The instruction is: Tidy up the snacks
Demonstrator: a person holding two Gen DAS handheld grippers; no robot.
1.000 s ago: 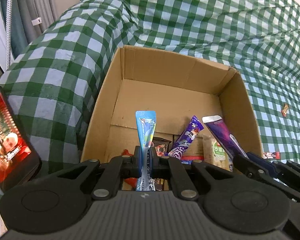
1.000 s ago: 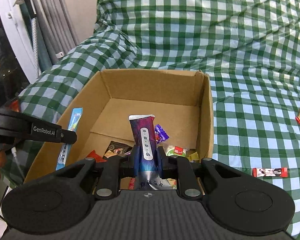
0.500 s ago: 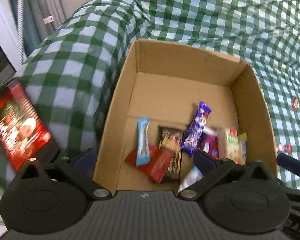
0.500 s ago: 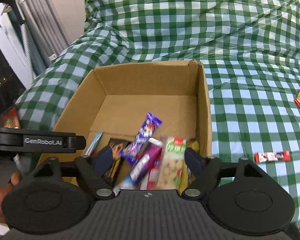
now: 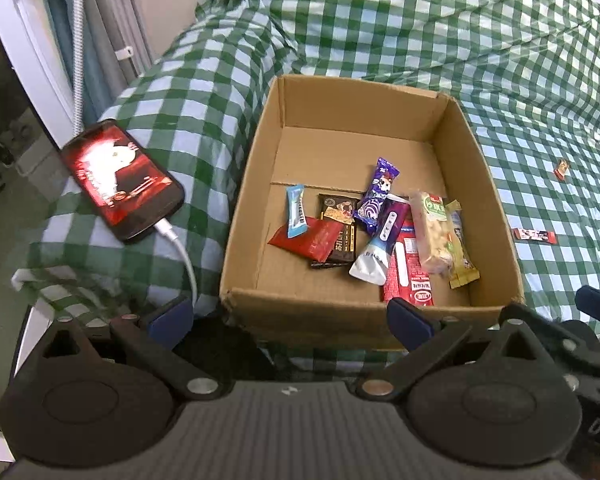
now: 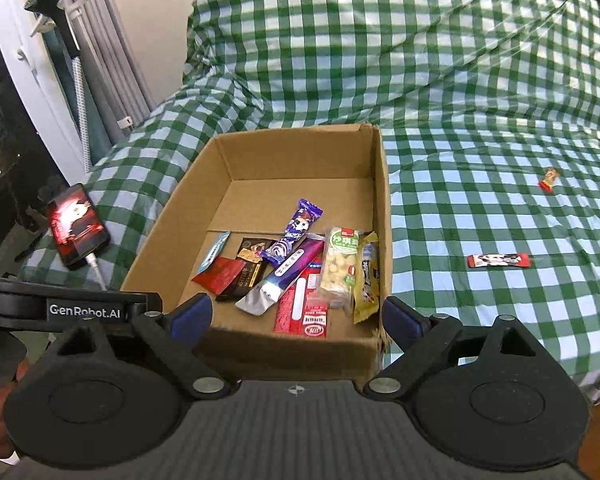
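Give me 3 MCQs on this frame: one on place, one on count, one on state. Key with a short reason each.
1. Where does the blue snack stick lie?
A. In the cardboard box, partly on the red packet
B. On the checked cloth, outside the box
C. Between the left gripper's fingers

2. How many snacks lie on the cloth outside the box?
A. None
B. Two
C. Five

3. What state is the right gripper in?
A. Shut on the purple tube
B. Open and empty
C. Shut on nothing

Key: 1 A, it rests inside the box by its left wall. 2 B, a long red bar and a small red sweet. 3 B, its jaws have just been opening and nothing is between them.
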